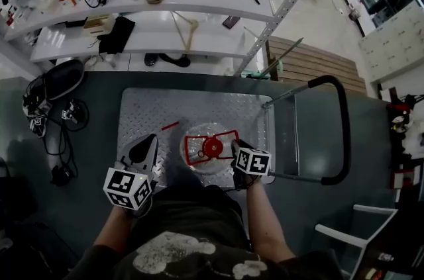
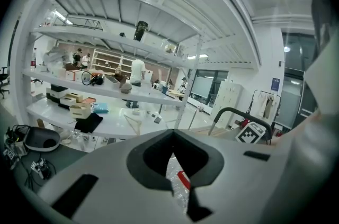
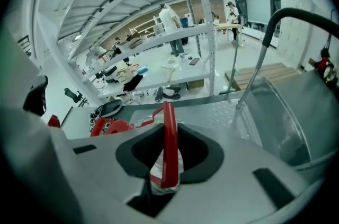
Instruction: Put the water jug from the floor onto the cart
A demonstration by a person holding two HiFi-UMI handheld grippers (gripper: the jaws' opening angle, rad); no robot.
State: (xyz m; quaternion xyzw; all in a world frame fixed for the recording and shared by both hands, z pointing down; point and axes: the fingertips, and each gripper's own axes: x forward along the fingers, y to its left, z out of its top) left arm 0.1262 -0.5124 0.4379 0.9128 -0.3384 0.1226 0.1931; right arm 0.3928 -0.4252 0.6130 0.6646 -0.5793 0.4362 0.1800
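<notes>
On the grey floor before the white shelving stood the cart. Its diamond-plate deck was bare and its black push handle stood at the far right, which left the near edge free for loading from the person's side. Over the near half of that deck was the water jug, seen from straight above. No view settled whether its base rested on the plate or hung just clear of it. Judged from this position, the lift from the floor was all but complete and only the set-down and release remained.

The right gripper approached from the jug's right and pointed steeply down. Its jaws were clenched across the jug's red carrying handle. In the right gripper view the red bar ran upright through the jaw opening, with crinkled clear plastic behind it. A grip at the handle kept the load hanging plumb beneath the jaws, probably the reason for holding it there rather than at the smooth wall.

The left gripper lay just left of the jug, apart from it. Its jaws were closed together on nothing, and it seemed to serve as a guard against sway rather than as a carrier.

The jug itself was a clear, round, thin-walled container whose glints and creases suggested it would dent under side pressure. A red cap sat at its centre, framed by the red handle loop. Its water level could not be read from above.
</notes>
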